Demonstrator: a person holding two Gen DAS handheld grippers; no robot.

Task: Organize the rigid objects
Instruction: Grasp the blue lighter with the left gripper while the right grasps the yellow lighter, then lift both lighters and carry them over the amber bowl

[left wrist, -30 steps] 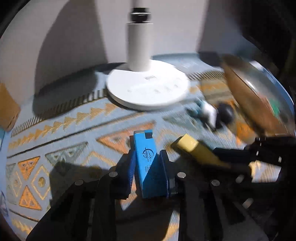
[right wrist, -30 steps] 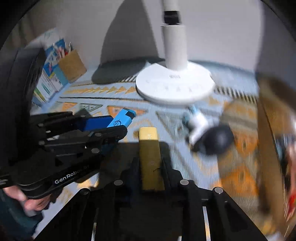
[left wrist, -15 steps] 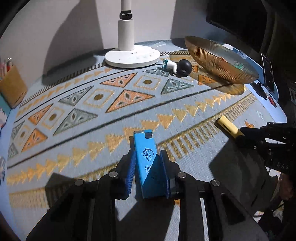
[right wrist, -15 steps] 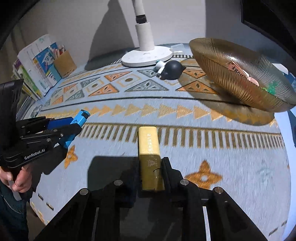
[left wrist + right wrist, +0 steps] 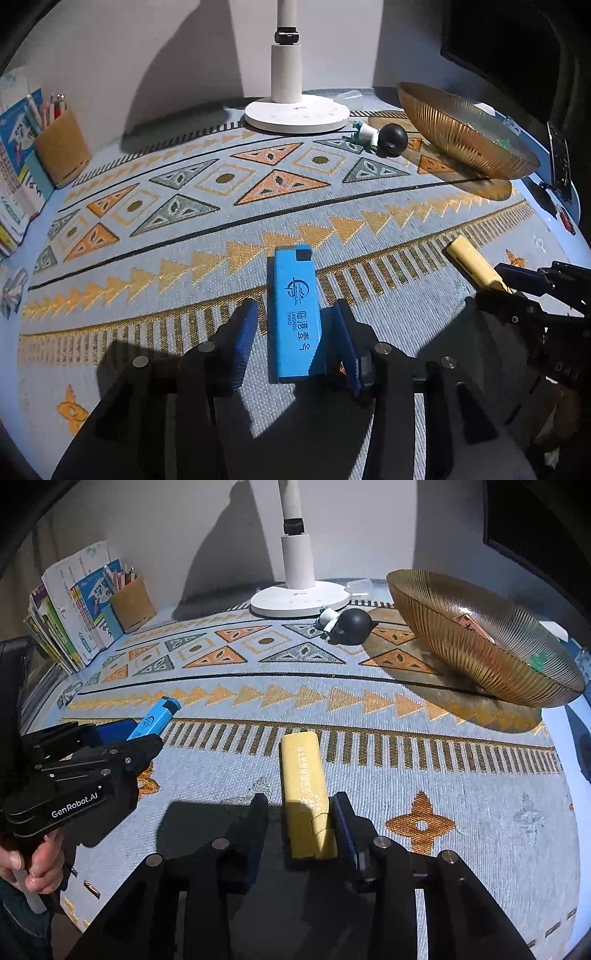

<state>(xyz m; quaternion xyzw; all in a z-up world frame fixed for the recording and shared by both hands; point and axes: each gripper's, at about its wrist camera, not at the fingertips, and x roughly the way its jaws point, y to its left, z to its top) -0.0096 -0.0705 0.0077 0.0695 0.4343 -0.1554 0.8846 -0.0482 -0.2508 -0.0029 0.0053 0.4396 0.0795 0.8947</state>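
A blue lighter lies between the fingers of my left gripper, whose jaws stand apart; a gap shows on the left side, the right finger is close to it. It also shows in the right wrist view. A yellow lighter lies between the fingers of my right gripper, jaws apart, gap on the left. It also shows in the left wrist view. Both lighters seem to rest on the patterned cloth near the front edge.
A gold ribbed bowl with small items stands at the right. A white lamp base stands at the back, with a black-and-white figurine beside it. Books and a pencil holder stand at the back left.
Both grippers have pulled back from near the lamp to the table's front and come down. Their jaws have opened around the lighters they were gripping.
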